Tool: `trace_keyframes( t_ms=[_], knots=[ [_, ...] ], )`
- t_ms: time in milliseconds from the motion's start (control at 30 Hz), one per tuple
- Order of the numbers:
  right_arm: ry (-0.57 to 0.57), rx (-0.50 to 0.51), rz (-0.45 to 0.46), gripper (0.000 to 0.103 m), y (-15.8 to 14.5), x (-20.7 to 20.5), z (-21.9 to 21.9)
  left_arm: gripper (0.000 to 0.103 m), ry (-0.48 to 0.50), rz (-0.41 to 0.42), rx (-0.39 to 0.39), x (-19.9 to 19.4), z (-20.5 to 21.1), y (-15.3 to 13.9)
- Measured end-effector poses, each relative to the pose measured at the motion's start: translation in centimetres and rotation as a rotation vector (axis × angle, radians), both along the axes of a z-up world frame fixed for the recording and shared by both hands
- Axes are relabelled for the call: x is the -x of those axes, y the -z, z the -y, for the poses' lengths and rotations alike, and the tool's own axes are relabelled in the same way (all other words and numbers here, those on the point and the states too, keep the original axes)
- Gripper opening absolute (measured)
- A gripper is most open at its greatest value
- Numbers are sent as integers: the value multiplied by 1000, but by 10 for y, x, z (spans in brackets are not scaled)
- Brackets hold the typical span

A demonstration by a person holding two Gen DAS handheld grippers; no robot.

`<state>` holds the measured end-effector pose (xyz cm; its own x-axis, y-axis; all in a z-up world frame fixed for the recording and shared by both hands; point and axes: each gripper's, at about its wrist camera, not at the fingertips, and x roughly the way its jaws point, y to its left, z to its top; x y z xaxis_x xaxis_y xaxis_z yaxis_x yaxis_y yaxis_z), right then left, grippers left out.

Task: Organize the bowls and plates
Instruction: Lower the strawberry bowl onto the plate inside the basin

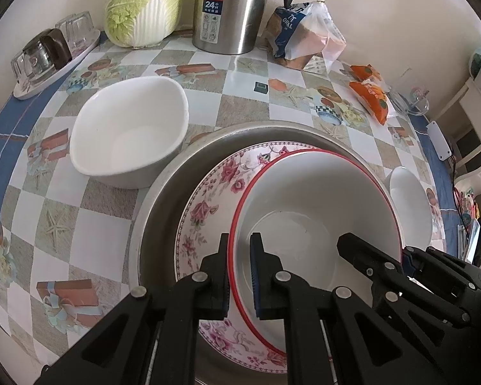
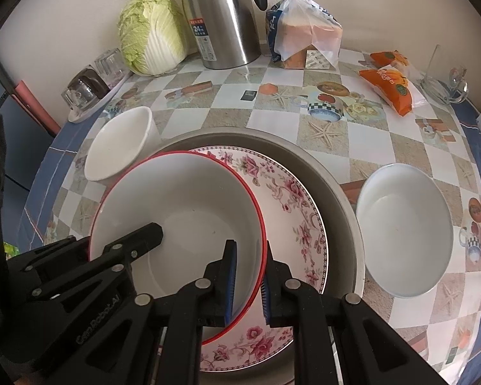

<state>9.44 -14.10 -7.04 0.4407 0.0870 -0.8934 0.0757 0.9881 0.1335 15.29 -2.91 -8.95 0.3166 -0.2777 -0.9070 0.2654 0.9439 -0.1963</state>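
Note:
A red-rimmed white bowl [image 1: 314, 211] [image 2: 182, 205] sits inside a pink floral plate [image 1: 208, 199] [image 2: 291, 199], which lies in a wide metal basin [image 1: 163, 199] [image 2: 333, 176]. My left gripper [image 1: 240, 256] is shut on the bowl's left rim, one finger inside and one outside. My right gripper [image 2: 250, 263] is shut on the bowl's right rim the same way; it also shows in the left wrist view [image 1: 373, 258]. A deep white bowl [image 1: 128, 131] [image 2: 118, 144] stands left of the basin. A shallow white bowl [image 2: 404, 227] [image 1: 410, 205] stands to the right.
Along the wall stand a napa cabbage [image 2: 150, 32], a steel kettle [image 2: 221, 16] and bagged bread [image 2: 304, 35]. A tray of upturned glasses [image 1: 48, 54] is at the far left. Orange snack packets [image 2: 391, 86] and a glass jug [image 2: 442, 83] lie at the right.

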Motion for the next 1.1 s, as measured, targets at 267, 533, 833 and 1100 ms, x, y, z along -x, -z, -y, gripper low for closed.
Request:
trace_keyframes(
  t_ms=[267,533,833,1100],
  knots=[
    [-5,-3,4,16,0,0,-1,9,-8,-7,6,-1,-1,1],
    [-4,-11,12,16,-2,1,1,12,-18,22,6,1,-4,-8],
    [2,7,74,16,-22,7,4,12,-28,70,25,6,-11,-25],
    [2,31,127,16,-39,15,1,12,-32,131,56,13,-18,-48]
  ],
)
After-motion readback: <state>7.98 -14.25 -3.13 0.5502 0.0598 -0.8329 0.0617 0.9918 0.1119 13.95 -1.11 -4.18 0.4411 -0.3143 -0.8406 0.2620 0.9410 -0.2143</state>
